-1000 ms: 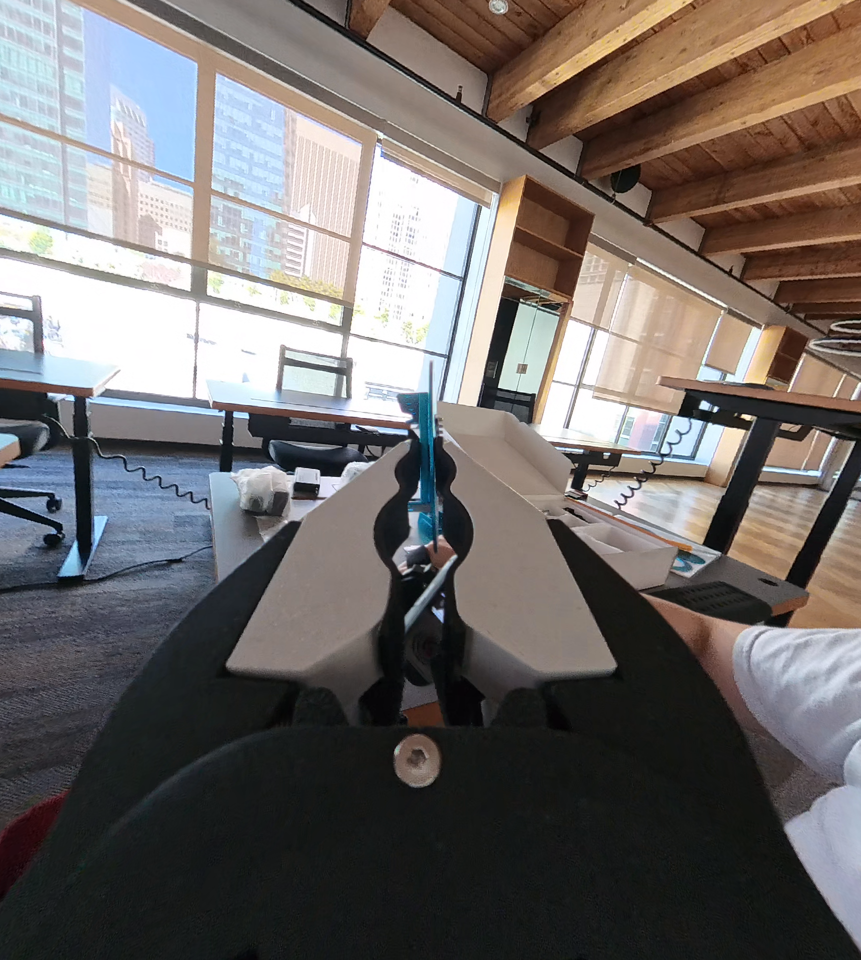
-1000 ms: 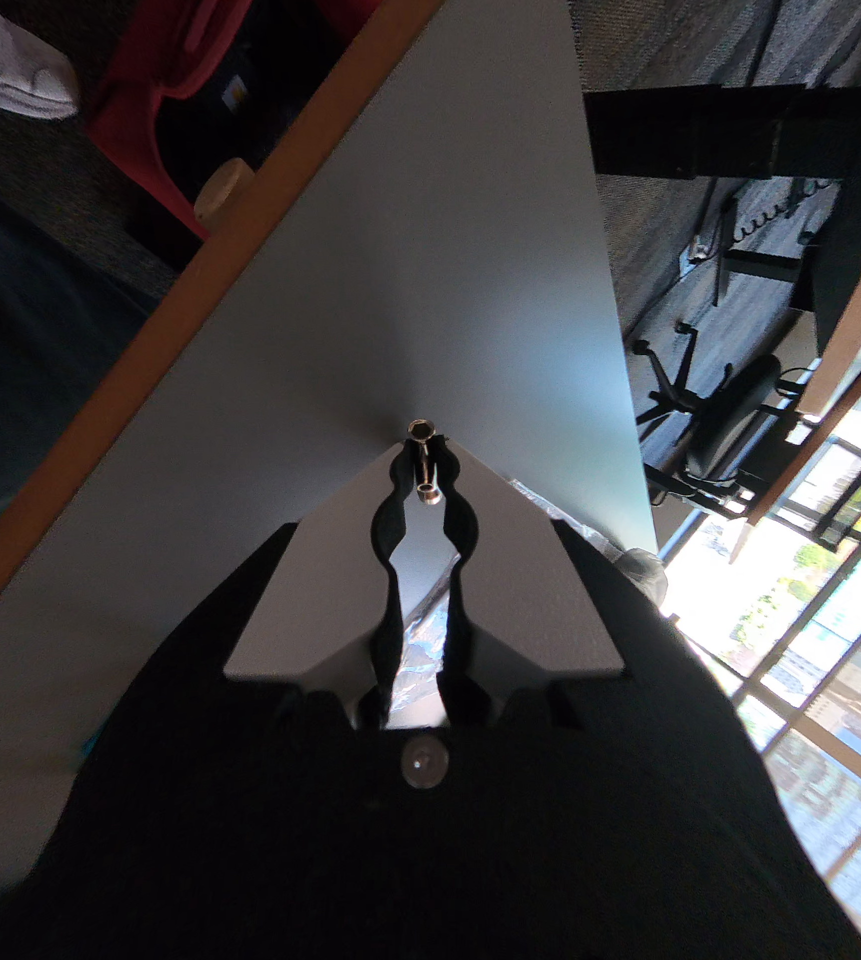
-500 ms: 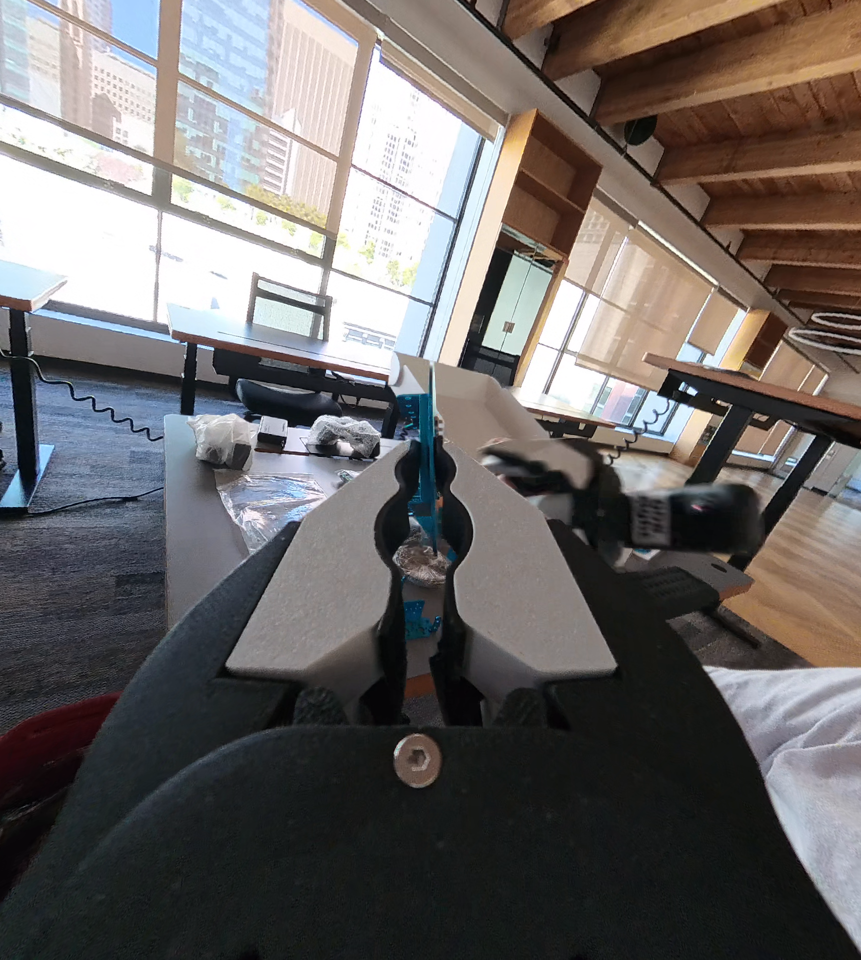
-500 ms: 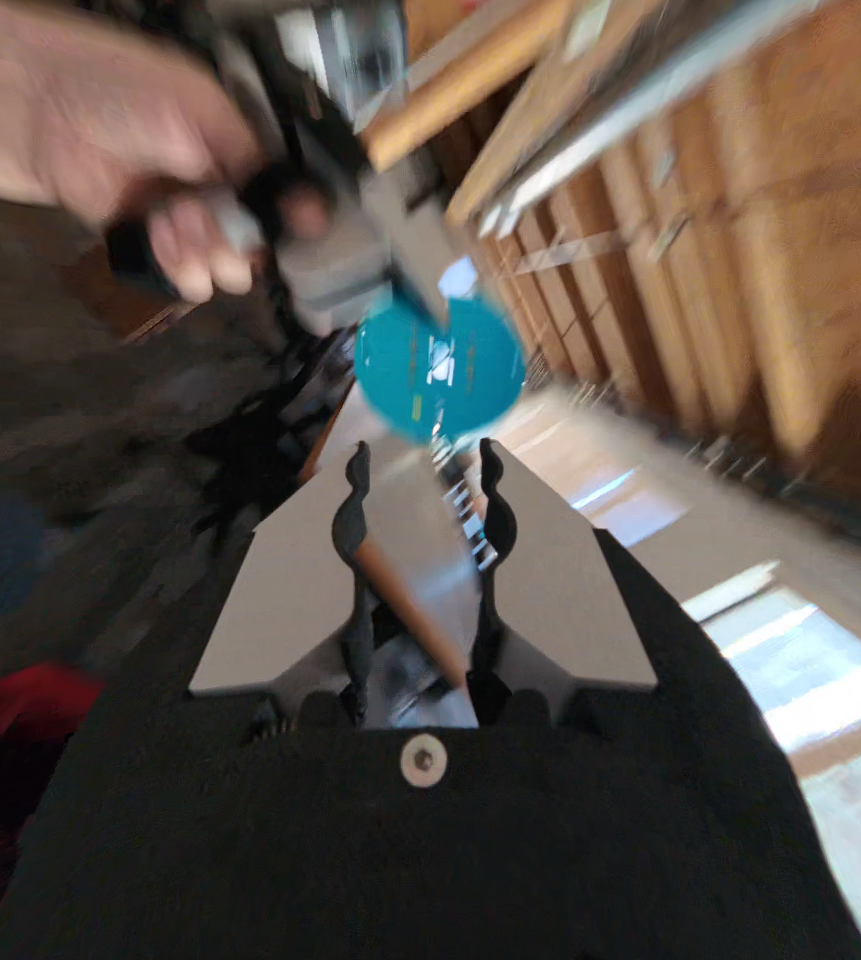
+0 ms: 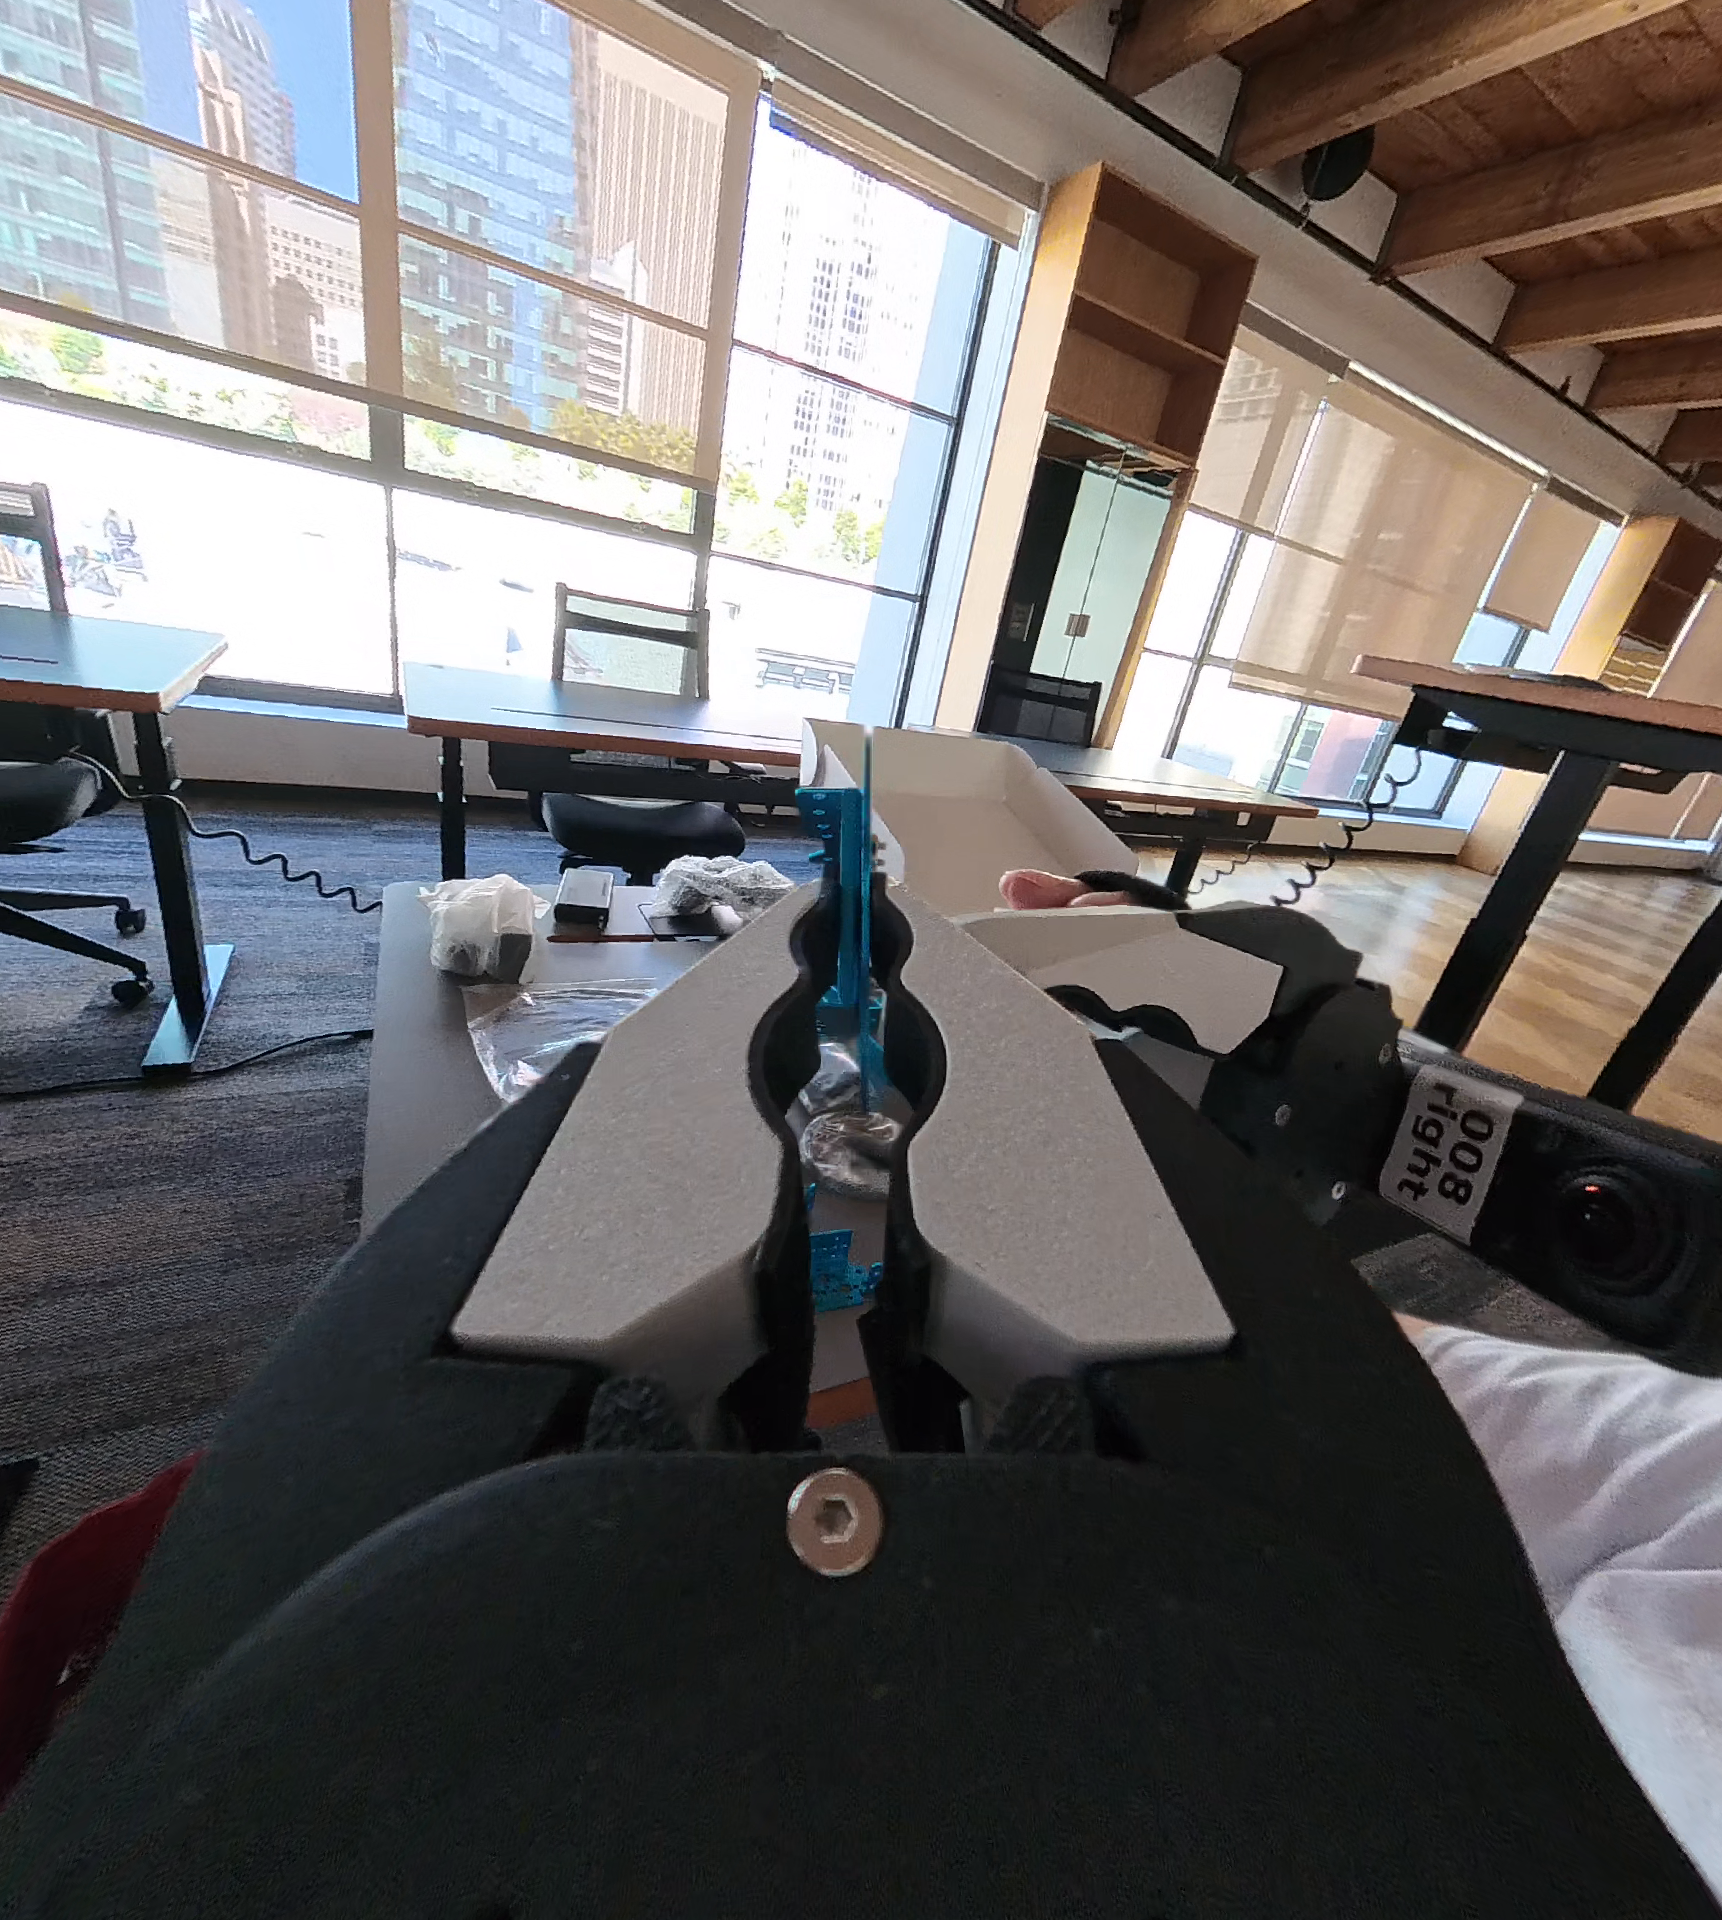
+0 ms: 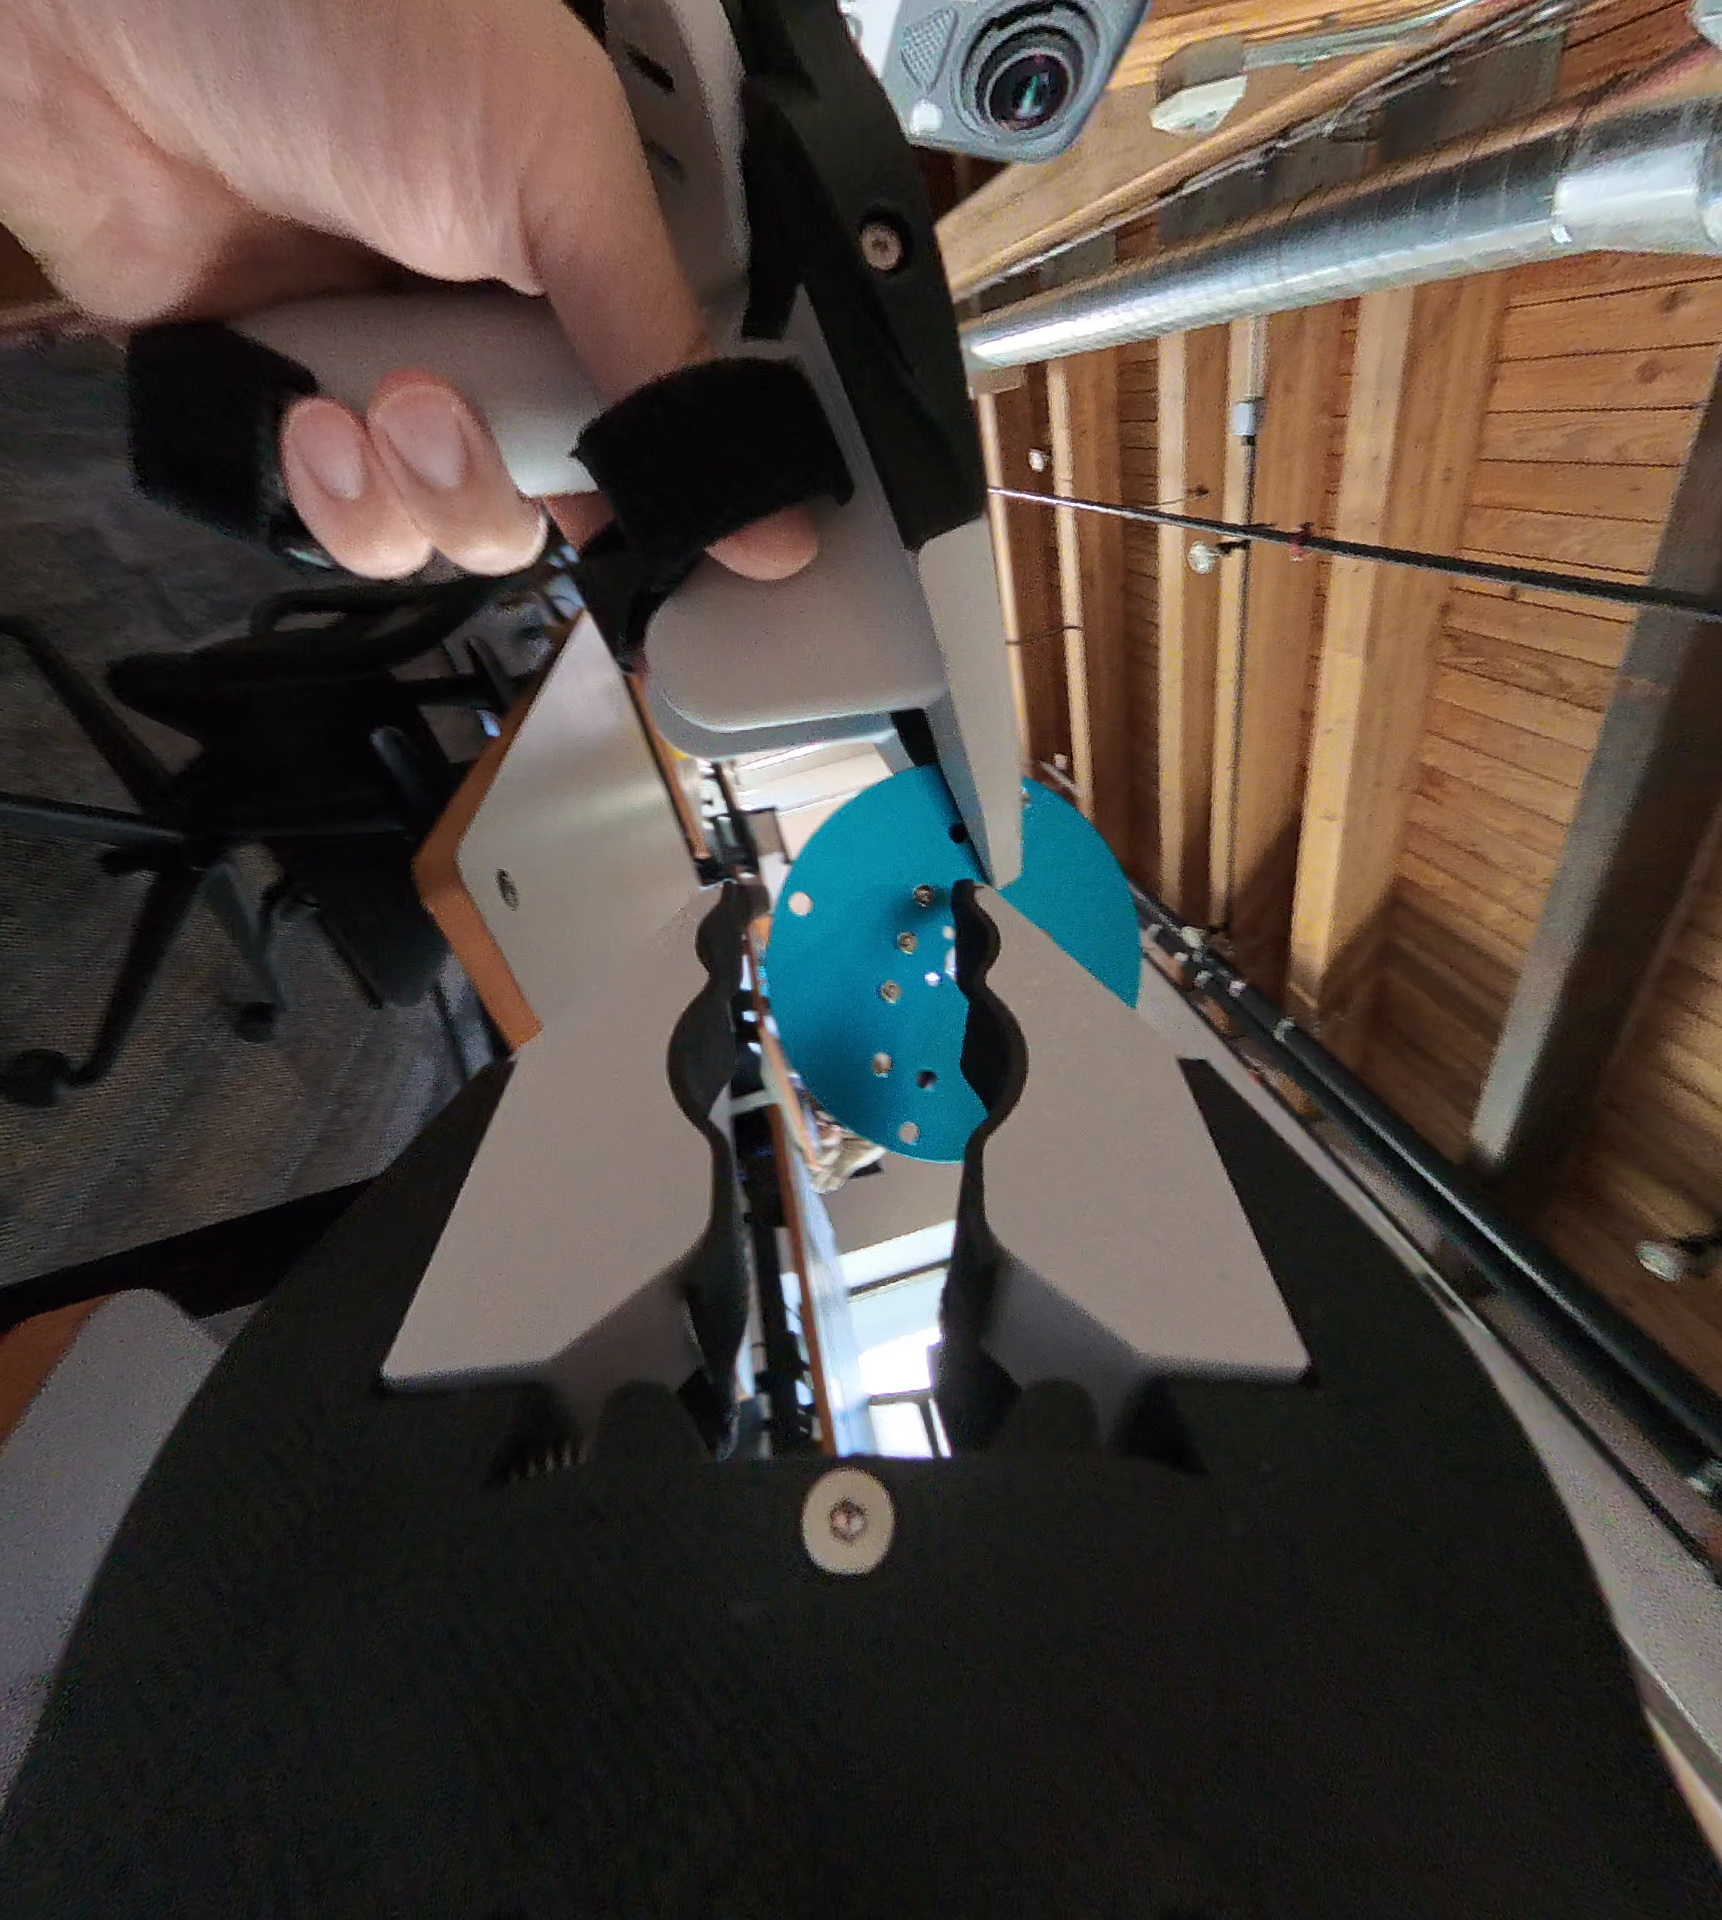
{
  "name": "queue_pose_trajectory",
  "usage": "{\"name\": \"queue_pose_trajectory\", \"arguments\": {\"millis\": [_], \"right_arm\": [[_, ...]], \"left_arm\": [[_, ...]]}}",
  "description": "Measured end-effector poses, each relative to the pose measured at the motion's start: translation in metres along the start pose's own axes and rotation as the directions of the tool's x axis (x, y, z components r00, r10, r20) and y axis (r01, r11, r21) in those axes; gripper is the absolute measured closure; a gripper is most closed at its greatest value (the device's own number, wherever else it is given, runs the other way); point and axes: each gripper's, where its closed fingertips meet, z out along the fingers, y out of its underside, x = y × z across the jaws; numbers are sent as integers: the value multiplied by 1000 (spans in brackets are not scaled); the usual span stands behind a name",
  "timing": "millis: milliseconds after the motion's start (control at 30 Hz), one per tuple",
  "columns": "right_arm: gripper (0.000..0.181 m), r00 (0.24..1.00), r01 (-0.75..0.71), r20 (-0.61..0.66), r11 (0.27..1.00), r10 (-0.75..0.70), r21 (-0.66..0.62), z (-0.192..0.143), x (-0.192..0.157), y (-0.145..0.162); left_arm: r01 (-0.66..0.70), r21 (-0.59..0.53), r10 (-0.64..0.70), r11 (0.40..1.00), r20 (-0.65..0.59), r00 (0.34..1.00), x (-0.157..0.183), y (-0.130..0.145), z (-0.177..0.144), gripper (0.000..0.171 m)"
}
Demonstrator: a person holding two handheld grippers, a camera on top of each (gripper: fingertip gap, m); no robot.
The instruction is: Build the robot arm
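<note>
Left wrist view shows the left tool (image 5: 852,914) nearly closed, pinching a thin blue disc (image 5: 865,935) edge-on and upright above the grey table (image 5: 421,1018), with plastic bags (image 5: 483,920) and a white box (image 5: 982,810) at the far side and the right tool (image 5: 1137,992) just to its right. Right wrist view shows the right tool (image 6: 846,904) wide open and holding nothing, near the drilled face of the blue disc (image 6: 867,997), which the left tool (image 6: 992,831), held in a hand (image 6: 317,208), grips by the rim.
</note>
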Motion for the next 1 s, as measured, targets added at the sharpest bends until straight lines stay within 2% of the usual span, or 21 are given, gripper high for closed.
{"name": "queue_pose_trajectory", "arguments": {"millis": [133, 333, 667, 767, 867, 900, 967, 1000], "right_arm": [[139, 999, -8, 40, 1000, 9, -23, 0, -1, 1], [150, 998, 66, -3, 997, -66, -41, -1, 5, 0], [153, 999, -19, -31, 996, 16, -84, 0, 7, 1], [168, 999, -3, -45, 998, 0, -66, -3, 8, -2], [169, 997, 11, -75, 999, -14, -44, -7, 11, -9], [165, 996, 9, -92, 999, -12, -36, -8, 14, -11], [145, 993, 22, -119, 998, -28, -51, -7, 19, -10], [144, 994, 30, -100, 998, -36, -58, -6, 16, -9]], "left_arm": [[51, 10, -50, 999, -41, 998, 3, -2, 1, 169], [94, 18, -92, 995, -78, 993, 6, -2, 1, 168], [103, 58, -100, 993, -54, 994, 4, -7, 0, 168], [92, 80, -90, 993, -26, 996, -2, -9, -2, 169], [113, 87, -107, 990, -63, 992, 2, -11, -4, 168], [106, 88, -101, 990, -63, 993, 3, -11, -5, 168], [87, 80, -83, 993, -57, 995, 6, -10, -4, 169], [75, 74, -71, 994, -52, 996, 7, -9, -4, 169]]}}
